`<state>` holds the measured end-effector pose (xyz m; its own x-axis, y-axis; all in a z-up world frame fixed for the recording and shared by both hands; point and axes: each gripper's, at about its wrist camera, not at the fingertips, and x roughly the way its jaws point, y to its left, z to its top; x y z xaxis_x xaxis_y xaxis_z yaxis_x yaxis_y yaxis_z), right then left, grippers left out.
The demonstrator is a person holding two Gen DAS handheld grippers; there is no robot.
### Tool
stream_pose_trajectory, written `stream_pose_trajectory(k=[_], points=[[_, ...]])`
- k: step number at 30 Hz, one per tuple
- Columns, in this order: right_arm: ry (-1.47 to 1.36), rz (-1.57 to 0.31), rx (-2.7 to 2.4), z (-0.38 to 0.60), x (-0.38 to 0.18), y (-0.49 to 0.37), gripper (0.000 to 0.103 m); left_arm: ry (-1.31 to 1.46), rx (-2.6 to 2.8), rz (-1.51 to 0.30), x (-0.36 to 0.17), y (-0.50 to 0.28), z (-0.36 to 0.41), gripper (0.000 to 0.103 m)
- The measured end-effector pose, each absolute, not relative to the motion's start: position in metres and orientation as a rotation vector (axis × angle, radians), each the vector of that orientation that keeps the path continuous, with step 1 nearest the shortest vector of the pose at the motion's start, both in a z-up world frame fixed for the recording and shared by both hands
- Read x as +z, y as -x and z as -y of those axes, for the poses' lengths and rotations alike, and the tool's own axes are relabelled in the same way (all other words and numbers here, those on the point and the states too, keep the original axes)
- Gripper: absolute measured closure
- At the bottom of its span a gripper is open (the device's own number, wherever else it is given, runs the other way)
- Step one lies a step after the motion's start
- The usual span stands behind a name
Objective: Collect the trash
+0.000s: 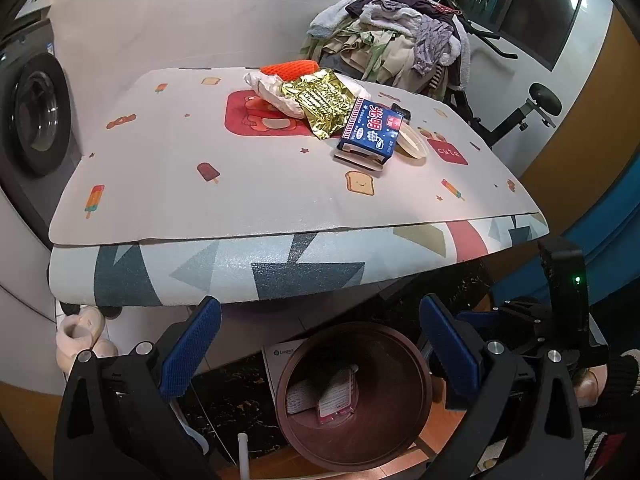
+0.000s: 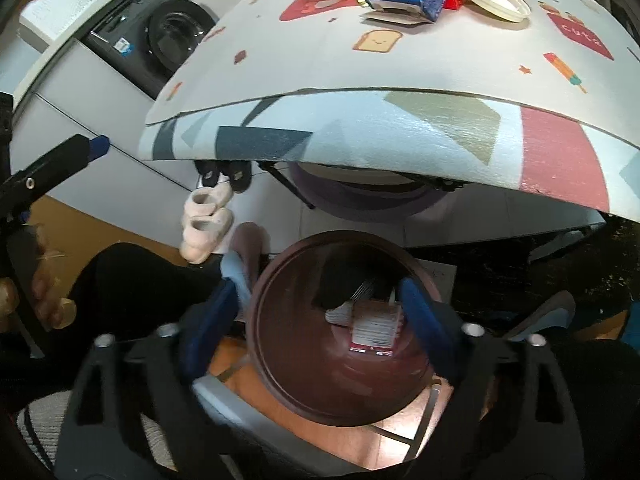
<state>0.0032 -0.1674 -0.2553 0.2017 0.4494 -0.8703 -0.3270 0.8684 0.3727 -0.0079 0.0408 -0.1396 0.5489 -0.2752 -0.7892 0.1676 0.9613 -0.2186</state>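
My right gripper (image 2: 320,320) stands wide open over the brown bin (image 2: 280,392), a red-and-white packet (image 2: 374,330) lying inside. My left gripper (image 1: 320,344) is open and empty too. Farther off, the blue carton (image 1: 370,132), gold wrapper (image 1: 320,100) and plastic lid (image 1: 412,142) sit on the table (image 1: 180,200).

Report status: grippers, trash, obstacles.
Left hand-held gripper open, empty. Right hand-held gripper open over bin. Packet inside. Carton, foil on table.

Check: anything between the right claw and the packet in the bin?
Nothing. In the right wrist view the open right claw sits over the bin; the red-and-white packet lies inside, unobstructed.
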Motion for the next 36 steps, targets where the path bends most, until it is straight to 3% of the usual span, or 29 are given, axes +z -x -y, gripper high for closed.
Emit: stream_pose_trajectory(k=[23,36], points=[[-0.088,-1.131,0.398,0.196,-0.232,-0.023,0.006,0.146,-0.237,-0.942,-0.144,0.006,-0.050,0.006],[-0.049,-1.053,0.320,0.194,-0.206,-0.080,0.006,0.170,-0.176,-0.930,-0.152,-0.014,-0.081,0.006]])
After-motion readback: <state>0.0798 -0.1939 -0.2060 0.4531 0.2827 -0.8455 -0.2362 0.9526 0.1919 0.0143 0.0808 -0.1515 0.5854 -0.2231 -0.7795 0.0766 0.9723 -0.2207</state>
